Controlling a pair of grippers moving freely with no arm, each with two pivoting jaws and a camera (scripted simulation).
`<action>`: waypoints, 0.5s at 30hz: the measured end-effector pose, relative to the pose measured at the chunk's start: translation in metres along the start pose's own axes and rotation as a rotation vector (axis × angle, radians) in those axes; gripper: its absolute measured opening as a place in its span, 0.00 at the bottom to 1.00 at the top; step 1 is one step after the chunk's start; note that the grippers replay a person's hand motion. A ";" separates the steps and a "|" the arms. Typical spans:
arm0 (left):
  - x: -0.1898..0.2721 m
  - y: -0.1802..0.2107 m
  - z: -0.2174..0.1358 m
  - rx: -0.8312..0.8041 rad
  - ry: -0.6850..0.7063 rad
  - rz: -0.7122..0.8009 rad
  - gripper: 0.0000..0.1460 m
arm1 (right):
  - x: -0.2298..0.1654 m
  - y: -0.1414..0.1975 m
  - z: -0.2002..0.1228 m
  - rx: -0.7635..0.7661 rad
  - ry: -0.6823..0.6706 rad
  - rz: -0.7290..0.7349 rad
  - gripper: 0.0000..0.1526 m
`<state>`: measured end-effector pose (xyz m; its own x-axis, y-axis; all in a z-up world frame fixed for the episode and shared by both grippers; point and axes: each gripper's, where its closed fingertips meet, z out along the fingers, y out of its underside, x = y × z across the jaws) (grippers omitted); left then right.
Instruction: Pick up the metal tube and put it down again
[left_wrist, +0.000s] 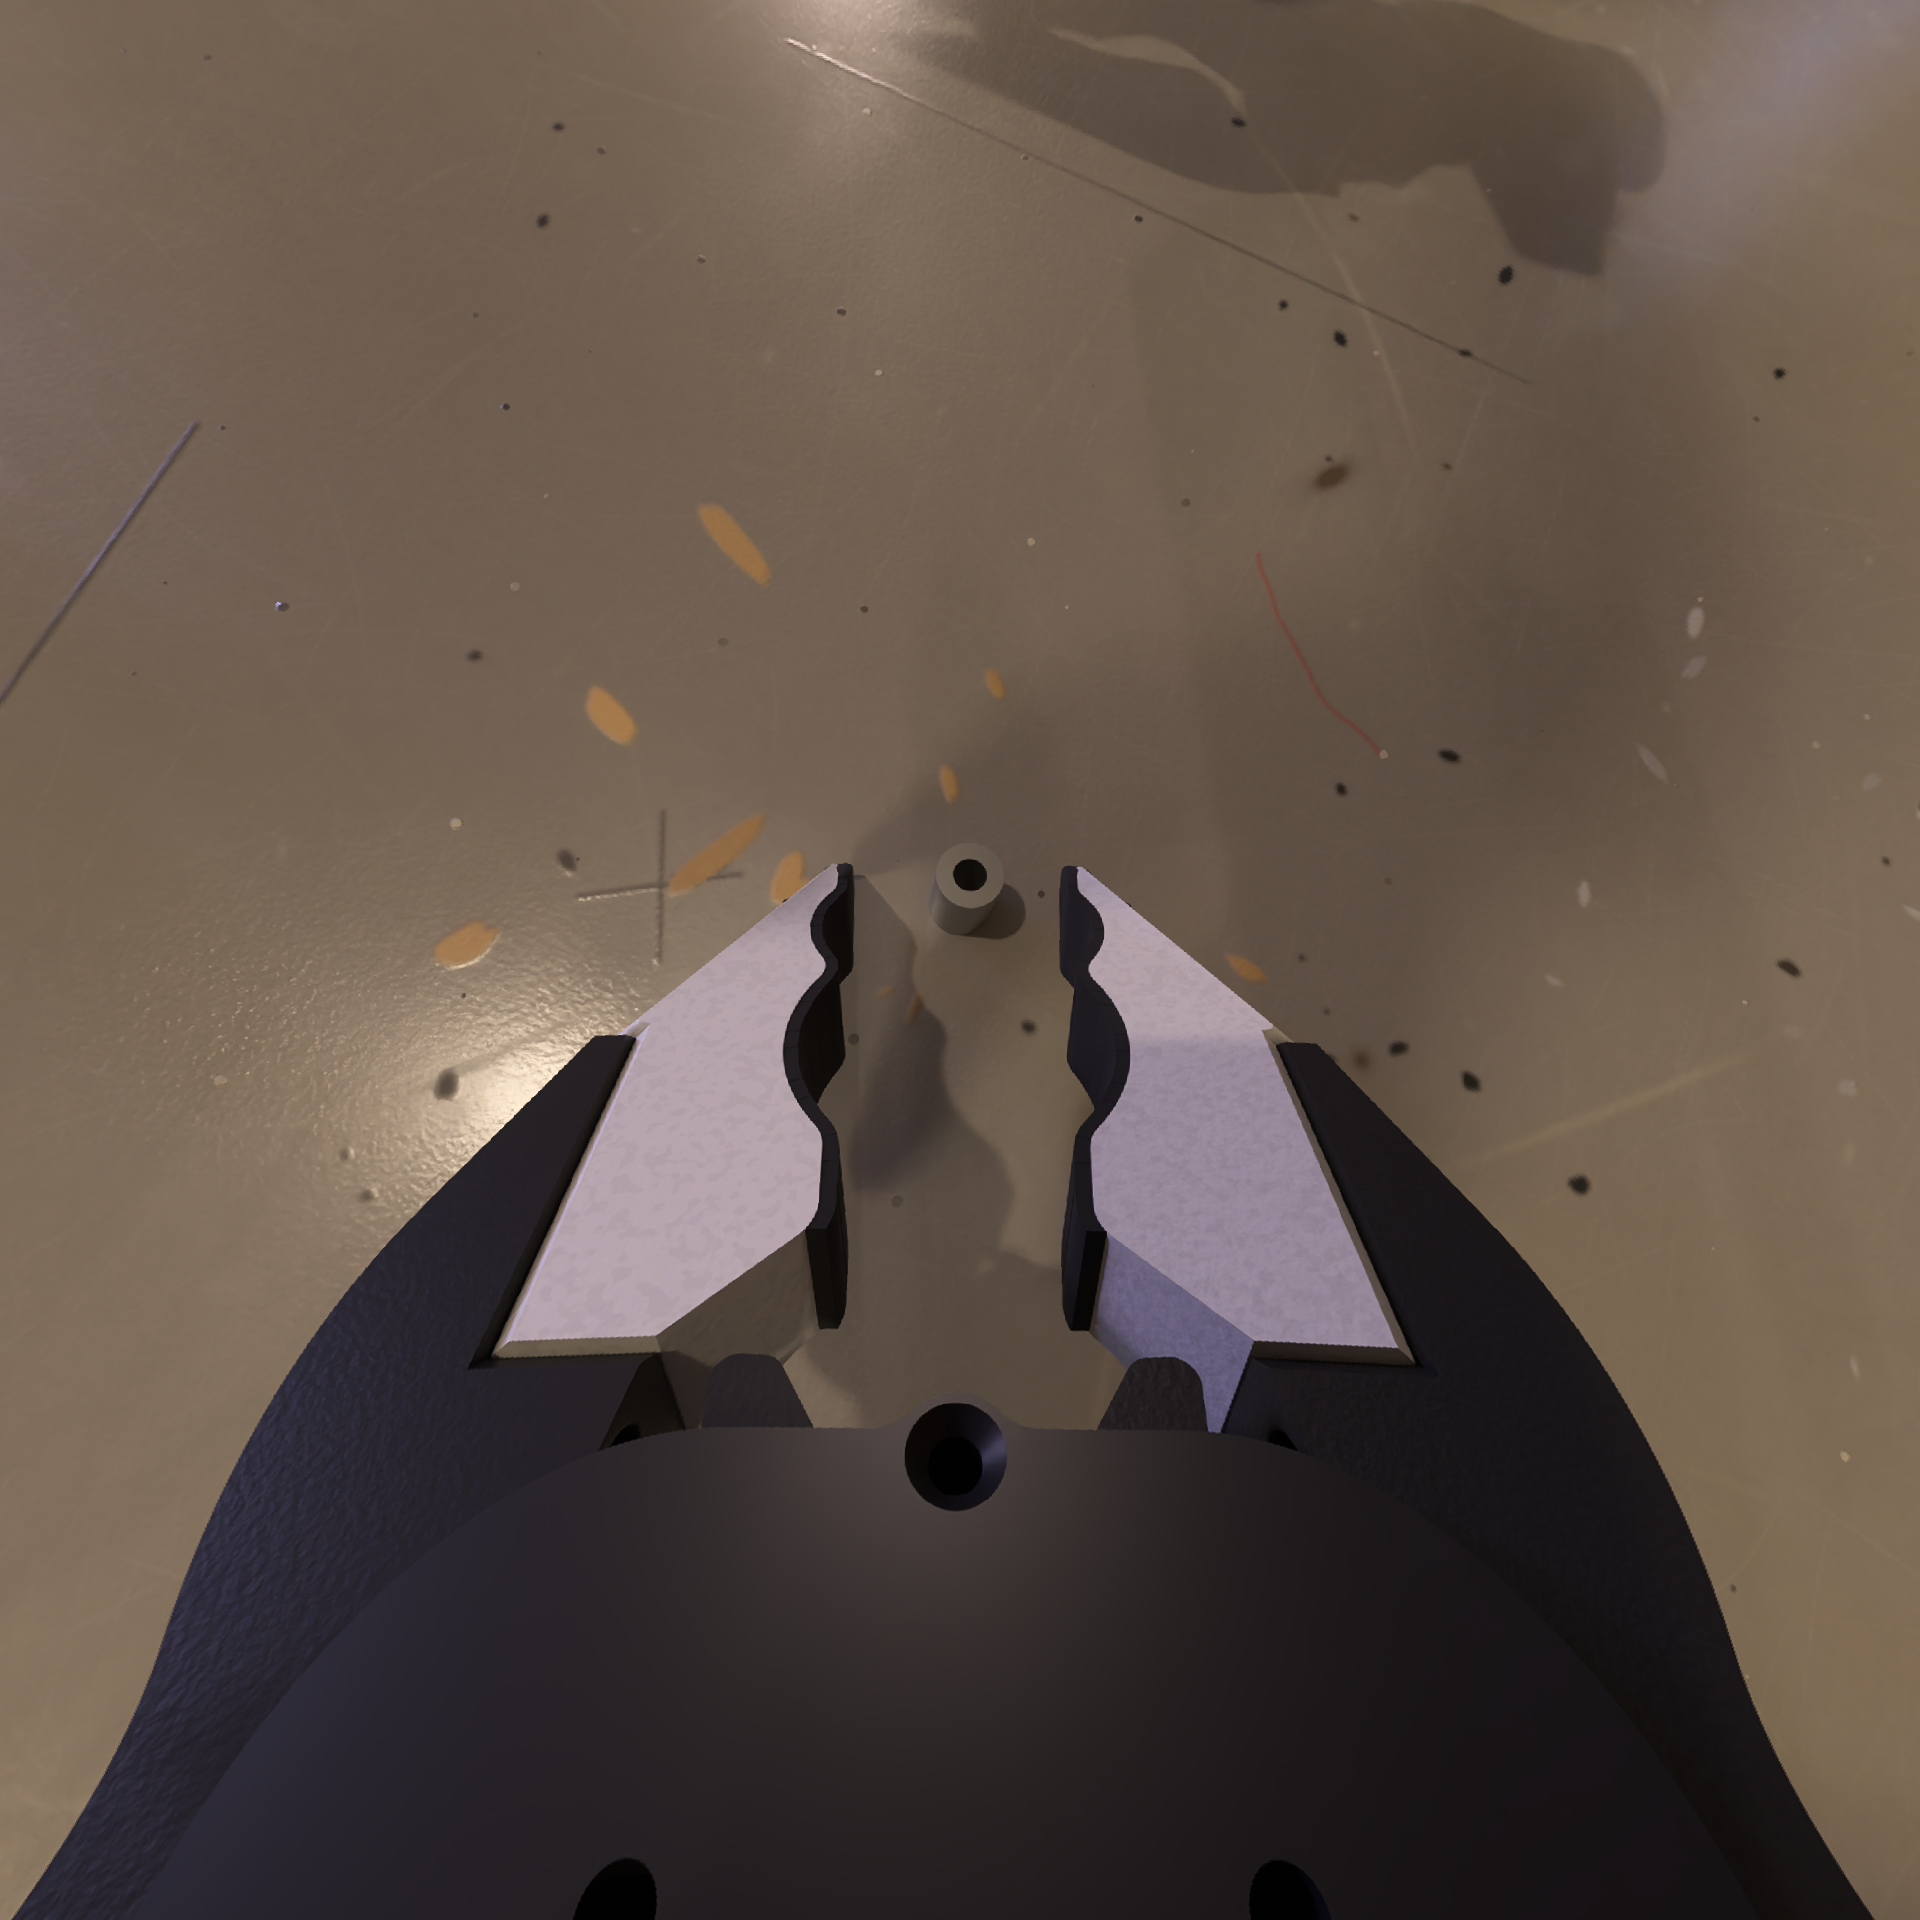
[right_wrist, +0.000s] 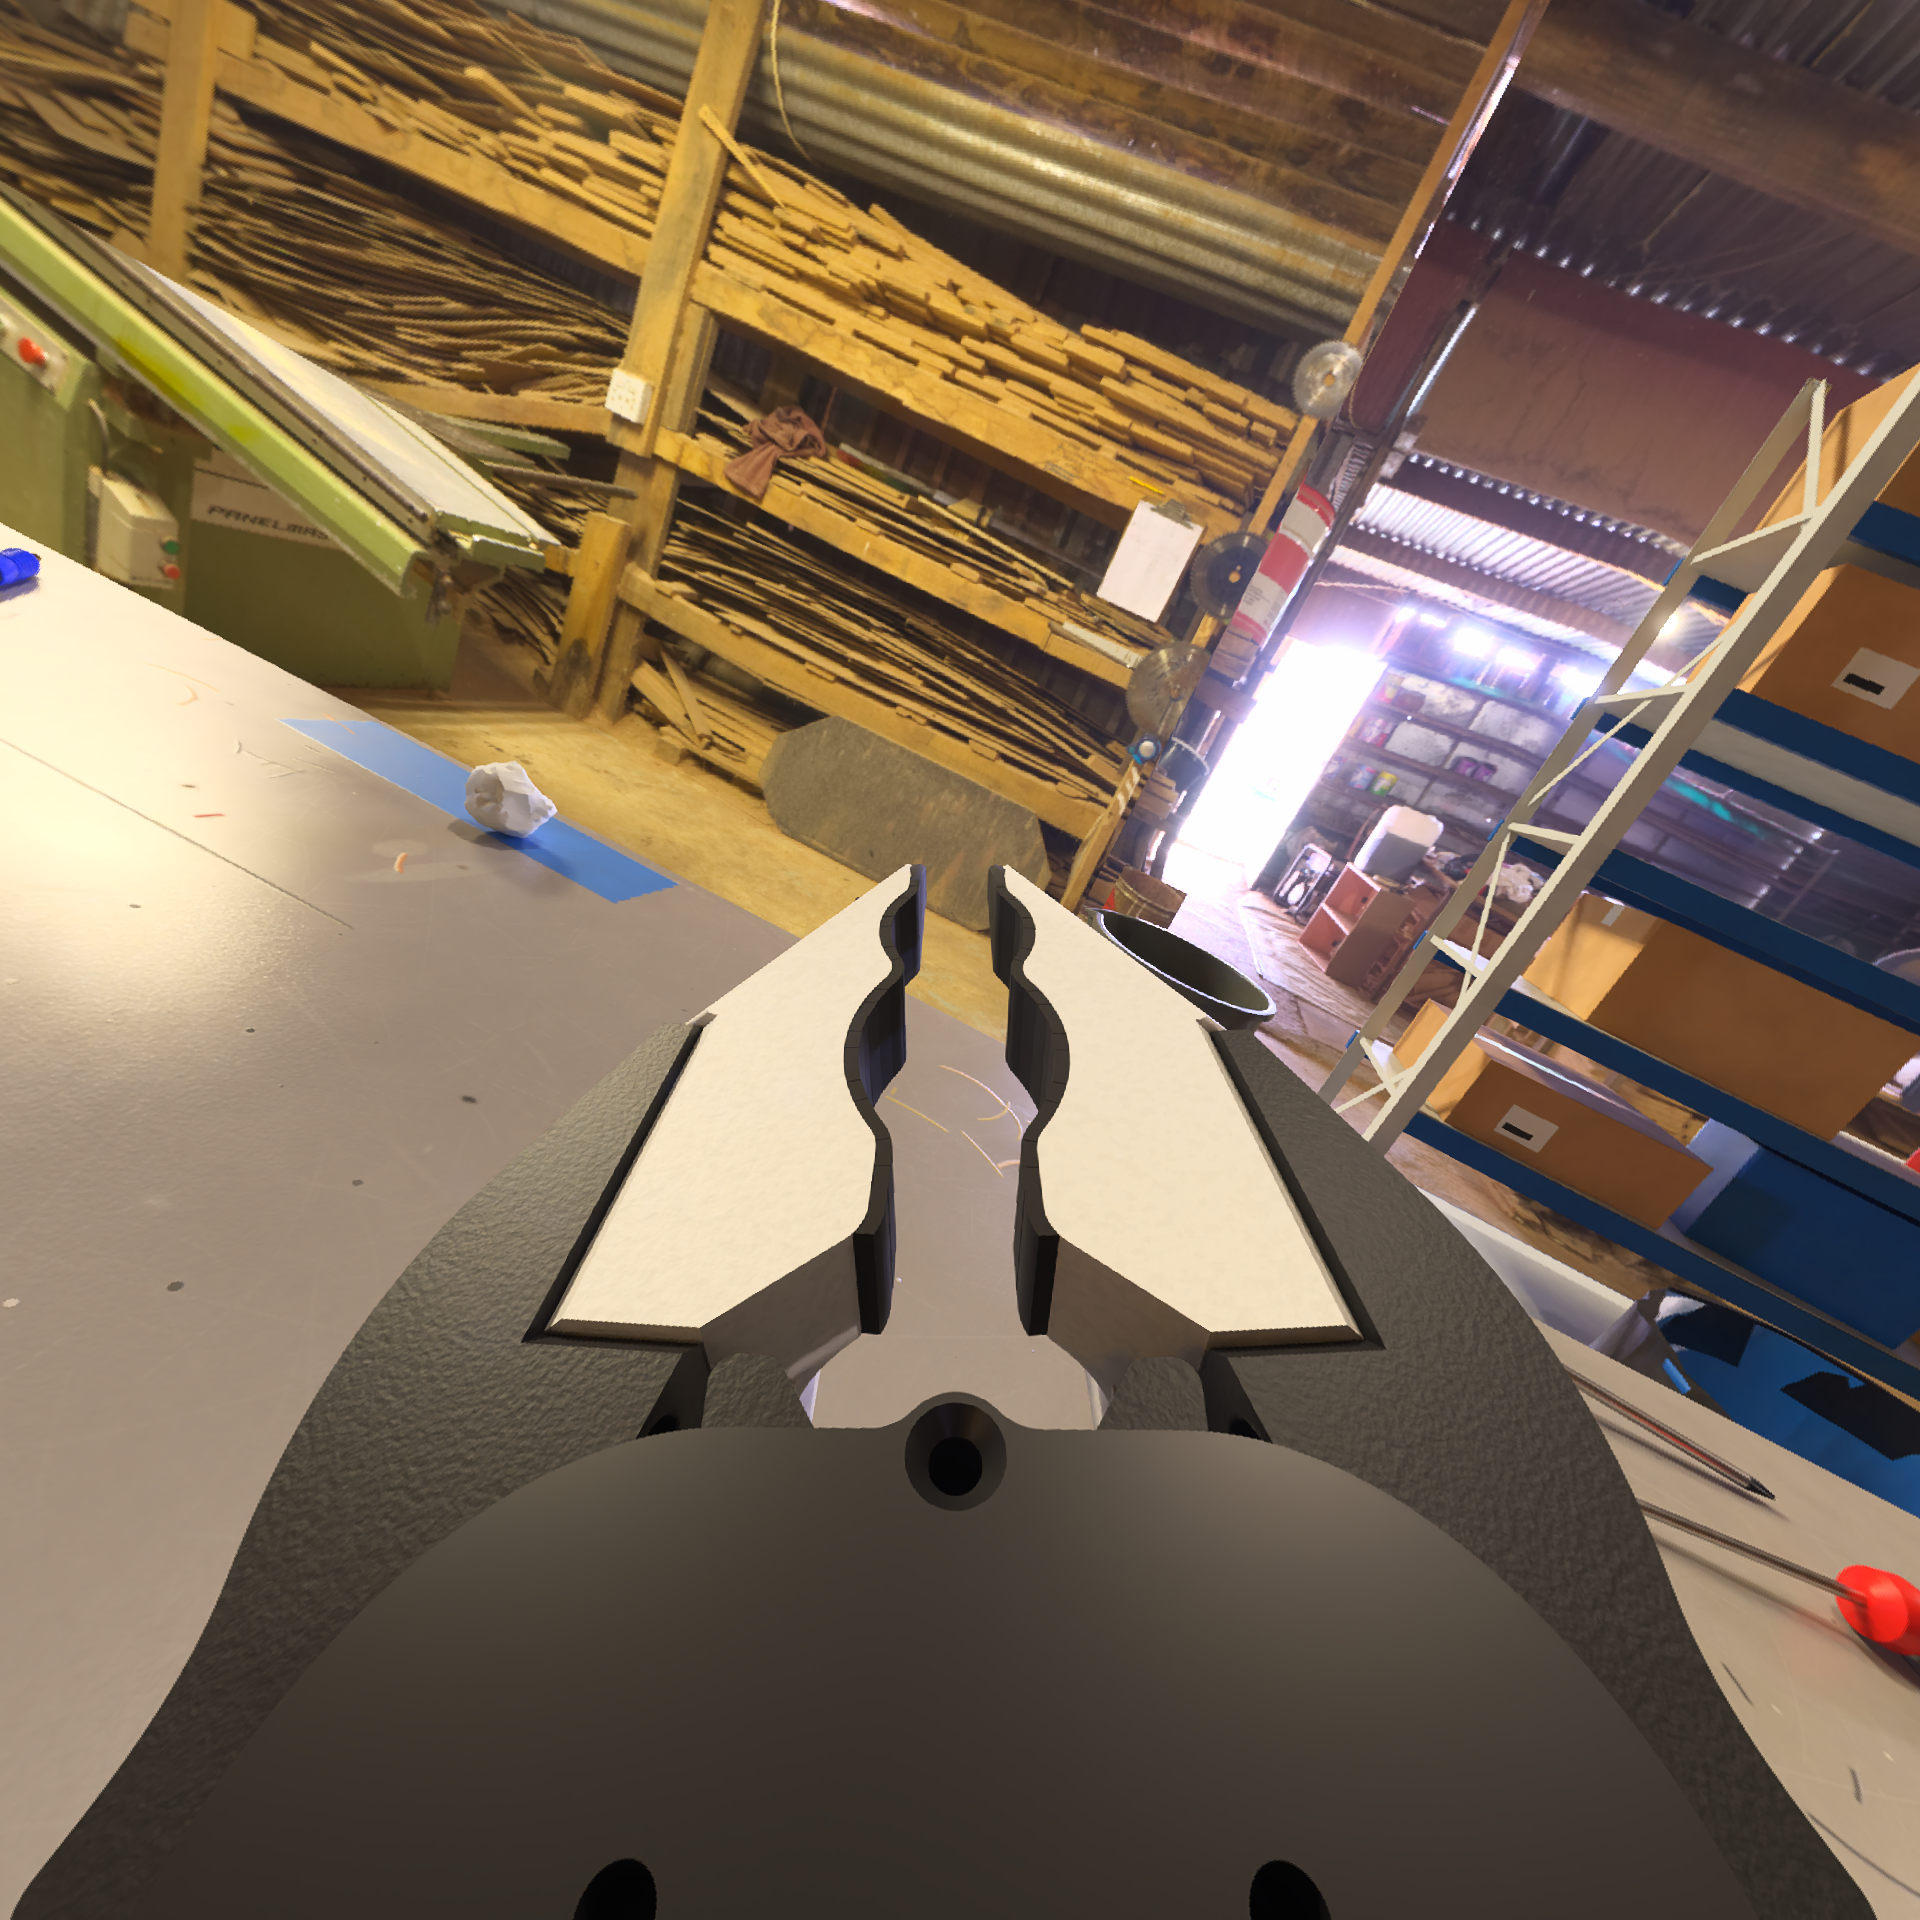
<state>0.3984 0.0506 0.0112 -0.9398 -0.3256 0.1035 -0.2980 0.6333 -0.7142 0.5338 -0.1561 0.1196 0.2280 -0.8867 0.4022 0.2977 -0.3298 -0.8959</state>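
Note:
A short grey metal tube (left_wrist: 968, 891) stands upright on the speckled table top (left_wrist: 416, 416), its bore facing up. My left gripper (left_wrist: 956, 883) is open above the table, with the tube between and just past its fingertips, touching neither finger. My right gripper (right_wrist: 954, 883) shows in the right wrist view with a narrow gap between its fingers and nothing in it. It hangs over the grey table (right_wrist: 260, 1039) and points past the far edge. The tube does not show in the right wrist view.
In the right wrist view a crumpled white paper ball (right_wrist: 507, 798) lies on a blue tape strip (right_wrist: 416, 774) near the table edge. A dark bowl (right_wrist: 1184, 971) sits beyond the right fingertip. A red-handled screwdriver (right_wrist: 1860, 1600) lies at the right. Shelving with boxes (right_wrist: 1714, 935) stands beyond.

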 end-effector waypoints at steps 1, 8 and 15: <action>0.000 0.000 0.000 0.003 0.006 0.001 0.26 | 0.000 0.000 0.000 0.001 0.002 0.002 0.08; -0.001 0.000 0.002 0.006 -0.007 0.063 0.16 | 0.003 0.000 -0.001 -0.002 0.014 0.006 0.08; 0.003 0.000 0.002 0.048 0.014 0.098 0.08 | 0.003 0.001 0.000 -0.008 0.018 -0.005 0.08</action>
<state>0.3965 0.0482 0.0102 -0.9664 -0.2538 0.0412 -0.1968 0.6269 -0.7539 0.5350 -0.1591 0.1196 0.2102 -0.8906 0.4032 0.2912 -0.3367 -0.8955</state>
